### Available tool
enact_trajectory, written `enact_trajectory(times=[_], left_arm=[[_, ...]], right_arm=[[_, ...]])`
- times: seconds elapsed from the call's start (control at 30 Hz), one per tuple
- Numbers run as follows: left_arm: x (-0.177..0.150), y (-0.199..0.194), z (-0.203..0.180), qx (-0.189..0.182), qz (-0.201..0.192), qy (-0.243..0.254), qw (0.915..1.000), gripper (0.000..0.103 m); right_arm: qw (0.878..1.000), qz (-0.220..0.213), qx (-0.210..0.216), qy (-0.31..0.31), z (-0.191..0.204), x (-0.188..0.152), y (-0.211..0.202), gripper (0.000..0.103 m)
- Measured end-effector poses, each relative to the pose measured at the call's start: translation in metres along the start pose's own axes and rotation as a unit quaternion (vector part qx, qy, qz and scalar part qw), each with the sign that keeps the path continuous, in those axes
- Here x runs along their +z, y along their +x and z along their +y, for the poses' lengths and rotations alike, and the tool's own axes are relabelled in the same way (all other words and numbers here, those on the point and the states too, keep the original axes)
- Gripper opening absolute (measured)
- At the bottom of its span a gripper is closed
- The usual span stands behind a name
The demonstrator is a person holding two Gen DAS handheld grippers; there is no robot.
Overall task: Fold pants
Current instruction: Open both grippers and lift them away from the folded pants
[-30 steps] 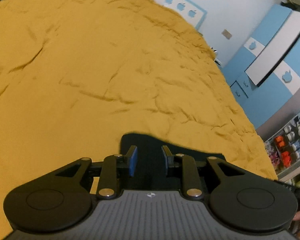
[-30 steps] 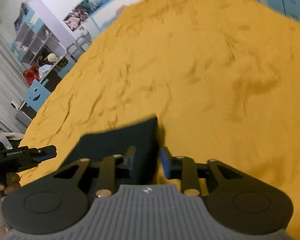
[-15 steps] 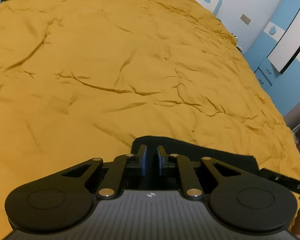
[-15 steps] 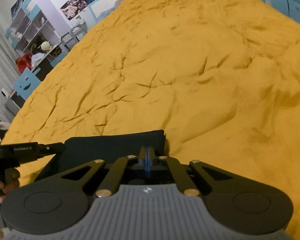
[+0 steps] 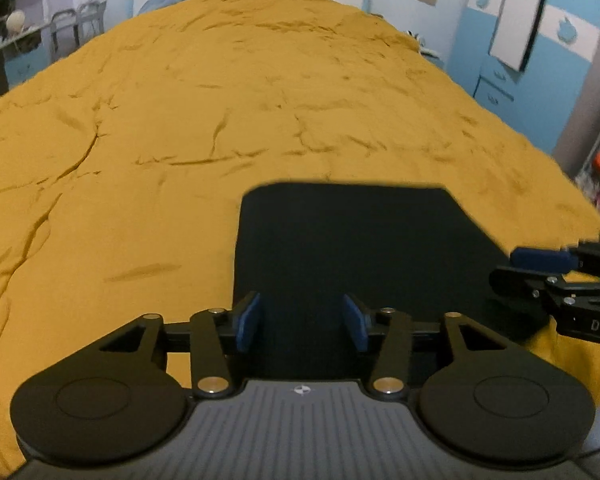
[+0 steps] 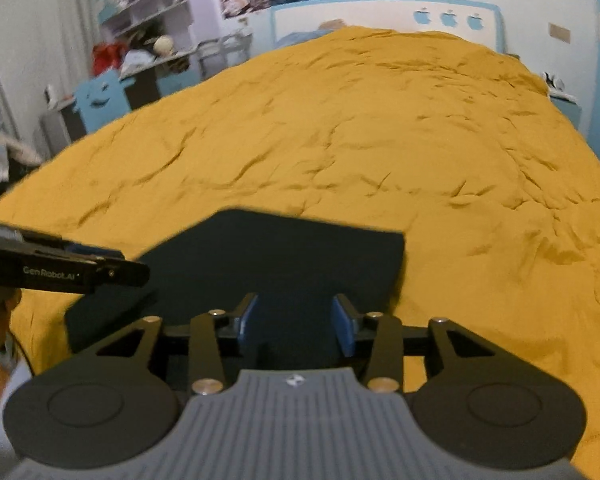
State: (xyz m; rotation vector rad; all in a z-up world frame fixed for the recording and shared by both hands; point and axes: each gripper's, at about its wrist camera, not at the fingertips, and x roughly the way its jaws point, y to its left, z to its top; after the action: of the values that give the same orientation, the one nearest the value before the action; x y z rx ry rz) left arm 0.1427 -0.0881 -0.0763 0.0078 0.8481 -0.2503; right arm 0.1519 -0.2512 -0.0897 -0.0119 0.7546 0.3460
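The dark pants [image 5: 360,240] lie flat as a folded rectangle on the yellow bed cover [image 5: 180,140]. My left gripper [image 5: 302,320] hovers over their near left edge, its jaws opening, and the blue pads [image 5: 247,322] press on nothing. My right gripper [image 6: 295,320] stands the same way over the near right part of the pants [image 6: 284,256], jaws opening, with dark cloth below the gap but not pinched. Each gripper shows in the other's view: the right gripper [image 5: 540,258] at the pants' right side, the left gripper [image 6: 100,264] at their left corner.
The bed cover [image 6: 380,140] stretches far beyond the pants to a headboard [image 6: 380,12] with apple decals. Blue cabinets [image 5: 500,60] stand off the bed's right side. Shelves and a blue chair [image 6: 100,98] stand off its left side.
Half a second ago both grippers were shut at the pants' near edge. Both have let go, spread their jaws and drawn back, and the pants now lie flat.
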Motion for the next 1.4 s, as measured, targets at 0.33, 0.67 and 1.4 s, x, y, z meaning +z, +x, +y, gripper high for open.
enact_trajectory(times=[0.33, 0.67, 1.4], left_arm=[[-0.026, 0.004, -0.006, 0.010, 0.012, 0.012, 0.9998, 0.059], [-0.005, -0.040, -0.026, 0.044, -0.033, 0.023, 0.9982, 0.063], [-0.017, -0.156, -0.053, 0.105, -0.198, -0.030, 0.9741, 0.102]], right_arm=[[0.996, 0.020, -0.041, -0.075, 0.027, -0.040, 0.001, 0.046], [0.998, -0.034, -0.039, -0.024, 0.021, -0.008, -0.046, 0.053], [0.987, -0.148, -0.049, 0.035, 0.071, -0.015, -0.200, 0.082]])
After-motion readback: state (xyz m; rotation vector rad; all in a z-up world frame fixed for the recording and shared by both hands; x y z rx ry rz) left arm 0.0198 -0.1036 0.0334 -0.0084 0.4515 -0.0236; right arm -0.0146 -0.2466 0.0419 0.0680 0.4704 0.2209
